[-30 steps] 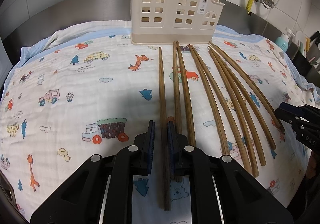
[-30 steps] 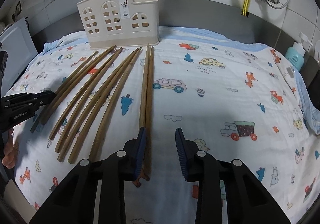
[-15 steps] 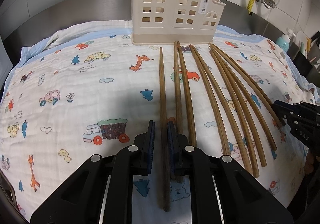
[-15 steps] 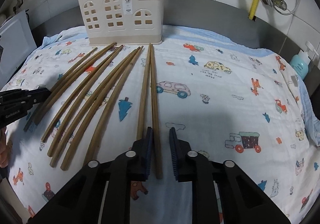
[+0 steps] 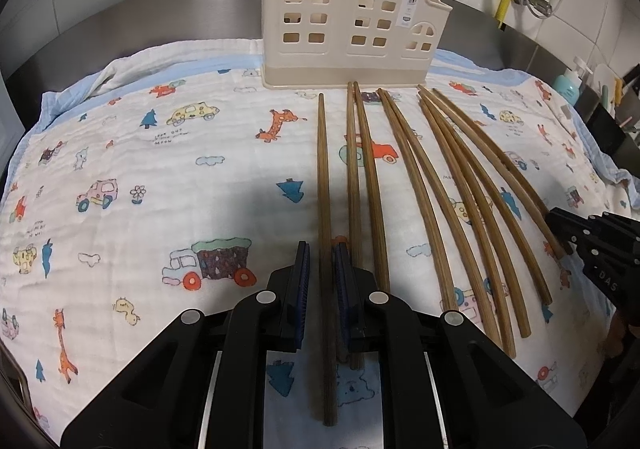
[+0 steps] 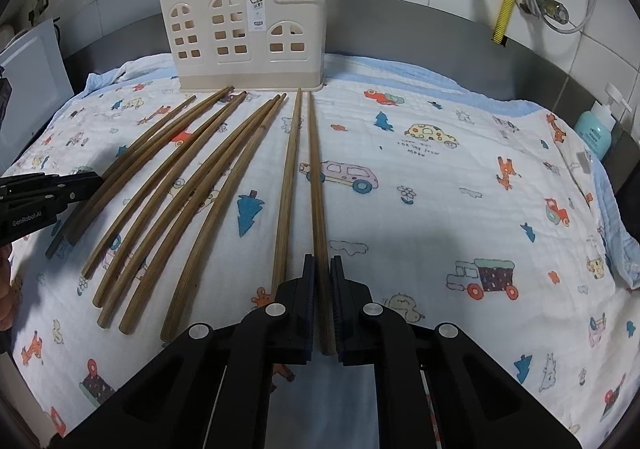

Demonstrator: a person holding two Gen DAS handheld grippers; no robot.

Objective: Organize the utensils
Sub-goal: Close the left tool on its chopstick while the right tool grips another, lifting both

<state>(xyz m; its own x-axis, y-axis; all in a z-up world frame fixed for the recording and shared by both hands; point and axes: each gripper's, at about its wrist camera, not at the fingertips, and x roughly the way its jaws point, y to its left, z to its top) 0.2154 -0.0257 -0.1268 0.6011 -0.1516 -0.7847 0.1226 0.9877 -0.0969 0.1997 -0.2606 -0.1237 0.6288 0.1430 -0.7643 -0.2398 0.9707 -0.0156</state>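
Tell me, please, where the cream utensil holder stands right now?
The cream utensil holder stands upright at the far edge of the printed cloth, against the steel backsplash, just beyond the chopsticks' far tips.
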